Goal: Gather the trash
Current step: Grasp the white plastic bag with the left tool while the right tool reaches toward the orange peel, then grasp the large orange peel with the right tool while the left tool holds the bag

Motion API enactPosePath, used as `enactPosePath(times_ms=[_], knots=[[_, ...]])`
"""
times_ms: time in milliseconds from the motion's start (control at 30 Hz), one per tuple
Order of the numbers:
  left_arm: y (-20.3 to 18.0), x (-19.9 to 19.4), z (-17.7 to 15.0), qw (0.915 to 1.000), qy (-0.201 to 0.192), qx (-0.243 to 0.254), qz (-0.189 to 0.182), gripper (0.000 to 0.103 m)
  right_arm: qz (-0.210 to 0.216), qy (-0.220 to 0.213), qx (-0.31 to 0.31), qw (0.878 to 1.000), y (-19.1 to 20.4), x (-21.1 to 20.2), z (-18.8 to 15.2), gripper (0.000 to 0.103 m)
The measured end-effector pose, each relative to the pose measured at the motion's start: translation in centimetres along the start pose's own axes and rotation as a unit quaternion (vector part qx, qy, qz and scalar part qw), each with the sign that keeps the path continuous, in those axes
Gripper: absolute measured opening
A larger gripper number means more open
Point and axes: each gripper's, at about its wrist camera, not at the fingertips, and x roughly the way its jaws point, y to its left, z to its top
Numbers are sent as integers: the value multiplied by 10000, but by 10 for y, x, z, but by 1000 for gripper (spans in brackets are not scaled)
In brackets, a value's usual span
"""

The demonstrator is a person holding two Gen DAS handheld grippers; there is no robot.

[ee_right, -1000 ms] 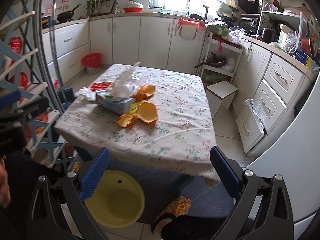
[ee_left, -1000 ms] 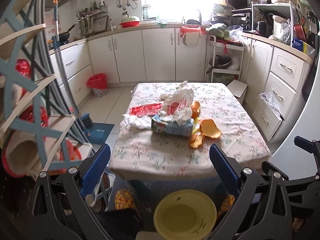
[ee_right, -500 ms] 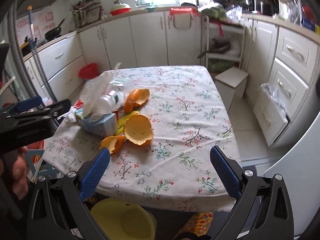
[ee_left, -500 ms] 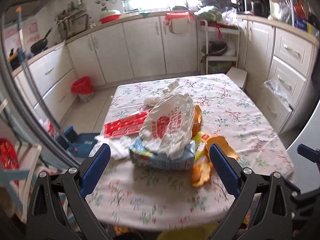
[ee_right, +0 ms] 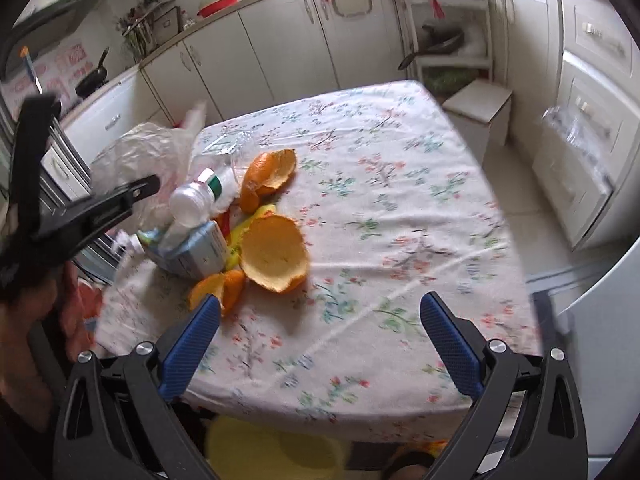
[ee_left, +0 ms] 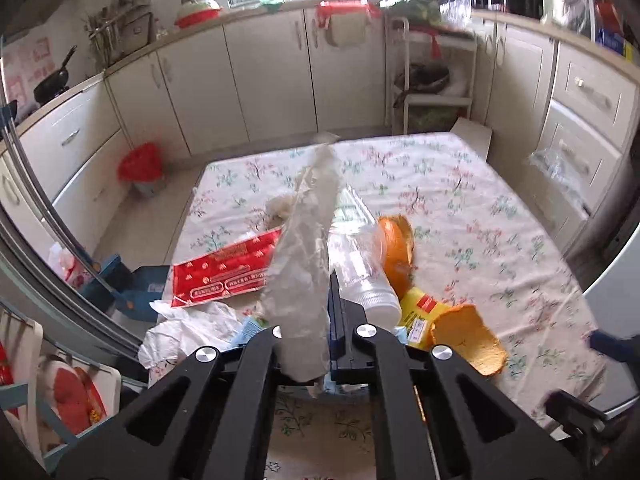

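Your left gripper: jaws just closed, pinched on white plastic bag, bag standing up between fingers. Your right gripper: jaws wide apart, nothing between them, above near table edge. Beyond: orange peel, tissue box, clear bottle, red wrapper heaped on left half of floral cloth.

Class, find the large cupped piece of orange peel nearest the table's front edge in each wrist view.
Left wrist: the large cupped orange peel lies lower right, past the gripper's frame.
Right wrist: it sits left of centre.
Shared landmark: the clear plastic bottle beside it.
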Motion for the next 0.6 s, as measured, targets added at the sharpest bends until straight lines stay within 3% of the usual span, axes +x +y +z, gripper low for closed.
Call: enactPosePath(times_ms=[67,133,300,600], knots=[[13,-13,0,9996,-222,-180,-60,3,204,212,245,9993,-4,14,5,91],[25,-27,-3,9982,-427,-387,-183,3,297,426,367,9980,-4,29,8,78],[55,-62,-4,9920,-979,-681,-422,3,403,612,491,9961,0,49,9,66],[63,-89,-19,9897,-1168,-551,-612,3,571,561,992,9918,-13,63,17,51]])
